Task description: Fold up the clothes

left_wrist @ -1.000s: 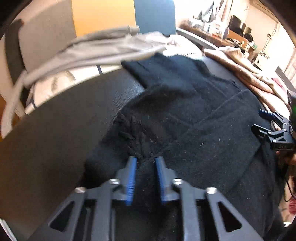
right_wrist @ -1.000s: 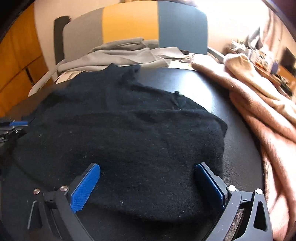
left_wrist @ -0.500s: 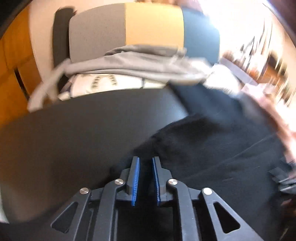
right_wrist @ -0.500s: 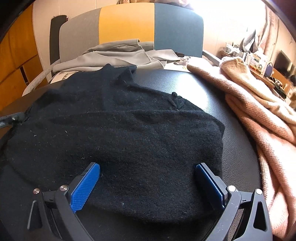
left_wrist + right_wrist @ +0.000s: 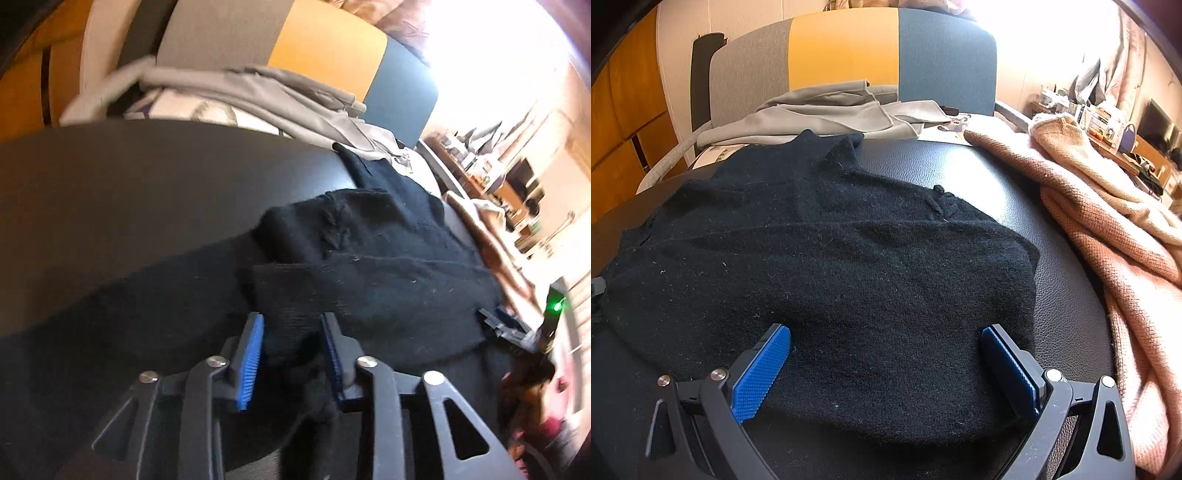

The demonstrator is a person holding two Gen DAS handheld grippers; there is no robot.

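A black knit sweater [image 5: 849,266] lies partly folded on the black leather-look table [image 5: 960,173]. In the right wrist view my right gripper [image 5: 886,354] stands wide open over the sweater's near edge, with its blue pads [image 5: 761,369] resting on either side of the cloth. In the left wrist view the sweater [image 5: 369,280] shows a folded layer with a small knot detail. My left gripper [image 5: 291,343] is at the sweater's left edge, its jaws parted with a bunch of black cloth lying loosely between them. The right gripper [image 5: 506,328] shows at the far right of that view.
A pink knit garment [image 5: 1108,229] is heaped along the table's right side. Grey clothes [image 5: 831,114] lie at the back in front of a grey, yellow and blue chair back [image 5: 842,48]. Bare tabletop [image 5: 147,192] stretches to the left of the sweater.
My left gripper, nearly shut on the sweater's edge before, carried it and has now parted its jaws. The right gripper has stayed open and in place.
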